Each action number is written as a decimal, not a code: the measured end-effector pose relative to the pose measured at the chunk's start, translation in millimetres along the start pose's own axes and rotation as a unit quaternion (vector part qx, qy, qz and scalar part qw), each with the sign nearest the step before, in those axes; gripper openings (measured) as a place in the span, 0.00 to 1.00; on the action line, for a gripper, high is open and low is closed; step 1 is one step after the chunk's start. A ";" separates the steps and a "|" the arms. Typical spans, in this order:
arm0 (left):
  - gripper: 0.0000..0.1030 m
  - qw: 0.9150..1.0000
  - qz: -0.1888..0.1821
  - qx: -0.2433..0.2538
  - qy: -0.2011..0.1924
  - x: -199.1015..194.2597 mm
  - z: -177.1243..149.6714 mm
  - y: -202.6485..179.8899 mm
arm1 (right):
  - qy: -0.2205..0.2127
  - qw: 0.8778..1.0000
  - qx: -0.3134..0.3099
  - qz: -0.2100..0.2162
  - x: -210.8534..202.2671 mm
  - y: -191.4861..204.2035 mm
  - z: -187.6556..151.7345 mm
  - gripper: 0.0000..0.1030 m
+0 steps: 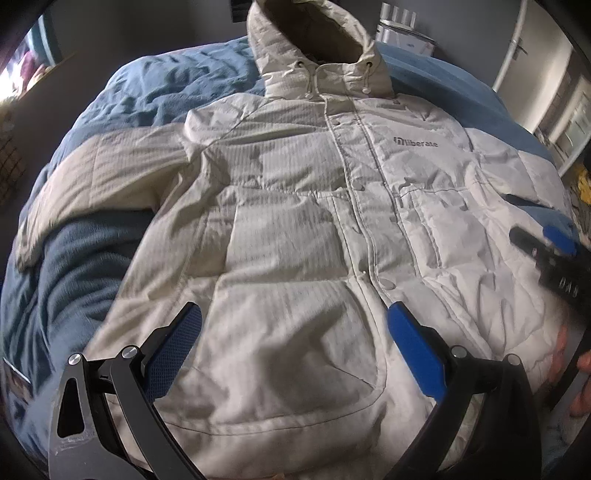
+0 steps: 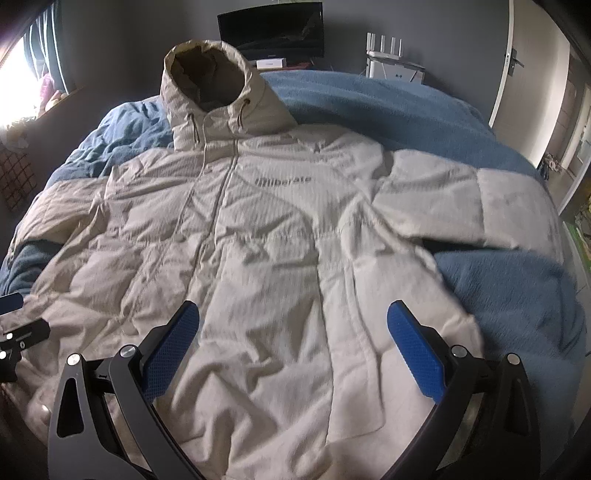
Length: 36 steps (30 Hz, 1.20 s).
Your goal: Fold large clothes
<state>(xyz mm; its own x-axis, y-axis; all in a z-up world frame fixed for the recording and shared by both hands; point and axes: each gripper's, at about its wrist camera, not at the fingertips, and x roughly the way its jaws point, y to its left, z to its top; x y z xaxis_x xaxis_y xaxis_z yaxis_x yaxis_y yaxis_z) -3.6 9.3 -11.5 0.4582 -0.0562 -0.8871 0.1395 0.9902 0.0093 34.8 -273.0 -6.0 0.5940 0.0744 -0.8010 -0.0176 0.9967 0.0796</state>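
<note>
A large cream hooded puffer jacket (image 1: 295,229) (image 2: 266,258) lies face up and spread flat on a bed, hood at the far end, sleeves out to both sides, grey logo on the chest. My left gripper (image 1: 295,314) hovers open over the lower left front near the hem, nothing between its blue pads. My right gripper (image 2: 293,314) is open above the lower right front, also empty. In the left wrist view the right gripper (image 1: 546,240) shows at the right edge with a hand (image 1: 576,373) behind it. The left gripper (image 2: 14,325) pokes in at the right wrist view's left edge.
A blue fleece blanket (image 1: 74,273) (image 2: 509,295) covers the bed under the jacket. Beyond the bed stand a dark monitor (image 2: 271,29), a white router (image 2: 391,55) and a white door (image 2: 517,74). A bright window (image 2: 18,85) is at the left.
</note>
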 end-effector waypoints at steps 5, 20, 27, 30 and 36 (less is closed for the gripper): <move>0.94 0.999 -0.044 -0.010 -0.017 -24.0 42.1 38.6 | -0.032 0.999 -0.001 0.020 -22.4 5.1 45.0 0.94; 0.94 0.996 -0.037 0.014 -0.078 37.5 164.8 103.0 | -0.075 0.993 -0.084 0.017 40.1 67.4 193.2 0.94; 0.94 0.999 -0.011 0.009 -0.049 86.5 196.3 130.4 | 0.016 0.999 -0.051 -0.003 105.4 73.9 268.1 0.94; 0.94 0.998 0.011 0.020 -0.053 101.5 204.1 139.4 | -0.007 0.997 -0.081 0.003 99.7 81.3 300.2 0.94; 0.94 0.999 0.015 0.016 -0.039 133.3 221.9 146.4 | 0.003 0.997 -0.081 -0.003 171.5 85.2 315.3 0.94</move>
<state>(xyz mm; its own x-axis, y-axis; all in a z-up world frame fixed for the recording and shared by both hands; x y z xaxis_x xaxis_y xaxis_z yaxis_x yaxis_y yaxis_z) 272.7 118.4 -25.9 0.5289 -0.0375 -0.8479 0.1522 0.9870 0.0513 388.8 -185.7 50.5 0.5890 0.0690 -0.8052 -0.1450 0.9892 -0.0212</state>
